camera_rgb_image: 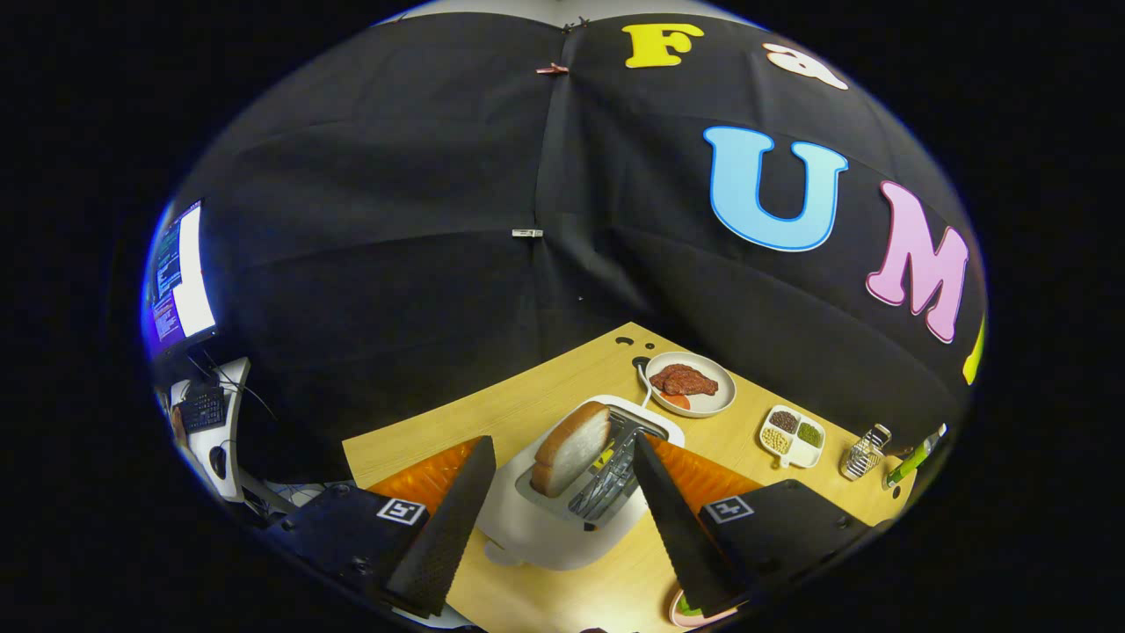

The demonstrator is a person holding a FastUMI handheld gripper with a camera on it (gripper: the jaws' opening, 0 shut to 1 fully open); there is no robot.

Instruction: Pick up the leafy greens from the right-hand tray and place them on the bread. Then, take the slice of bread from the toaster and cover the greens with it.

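A white toaster (545,519) stands on the wooden table (492,413) between my two fingers. A slice of bread (571,447) sticks up out of its left slot, tilted; the right slot shows bare wire racks. My gripper (562,479) hangs above the toaster, open wide, with one finger on each side of it and nothing held. Under my right finger a pink plate edge (690,611) with a bit of green peeks out; the rest of it is hidden.
Beyond the toaster lies a white dish (714,403) with red meat and a tomato slice. Further right sit a divided dish of beans (793,435), a wire rack (866,451) and a green-capped bottle (914,457). A monitor and keyboard stand off the table's left.
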